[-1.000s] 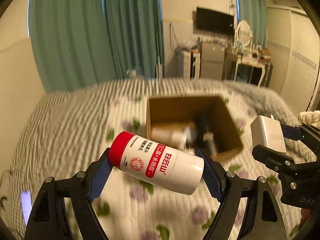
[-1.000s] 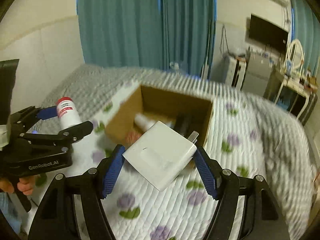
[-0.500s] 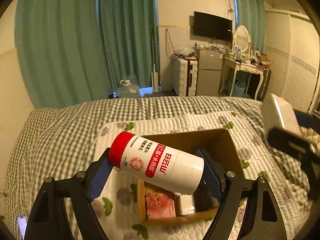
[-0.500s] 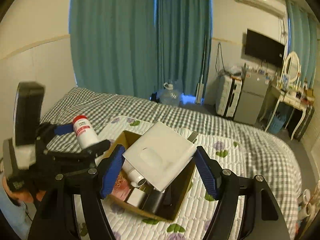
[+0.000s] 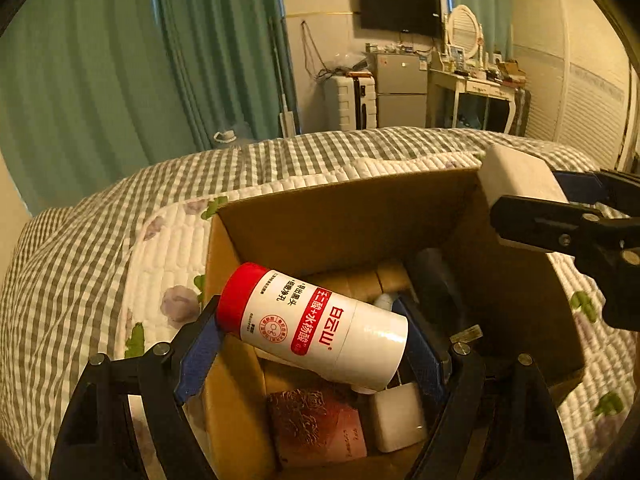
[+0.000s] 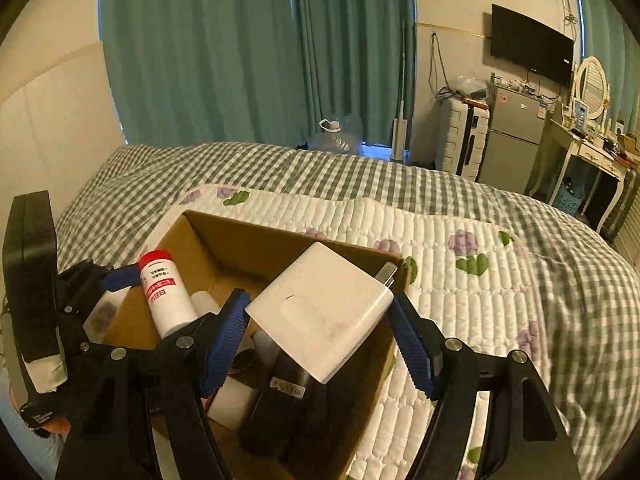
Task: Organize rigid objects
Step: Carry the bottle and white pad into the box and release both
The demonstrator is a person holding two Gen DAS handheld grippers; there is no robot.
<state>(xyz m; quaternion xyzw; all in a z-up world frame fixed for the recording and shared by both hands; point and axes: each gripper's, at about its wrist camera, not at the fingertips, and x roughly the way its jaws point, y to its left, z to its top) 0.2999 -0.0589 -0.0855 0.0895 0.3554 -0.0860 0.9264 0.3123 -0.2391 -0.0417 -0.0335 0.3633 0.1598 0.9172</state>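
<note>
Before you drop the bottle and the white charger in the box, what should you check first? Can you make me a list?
1. Left hand-held gripper holds the bottle firmly: ok, pinched at both ends.
2. Right hand-held gripper holds the charger firmly: ok.
3. Bottle is over the open box: ok.
4. Charger is over the box: ok, above its right side.
5. Room left inside: cannot tell; a red packet, a white block and dark things already lie there.
6. The two grippers are apart: ok.
</note>
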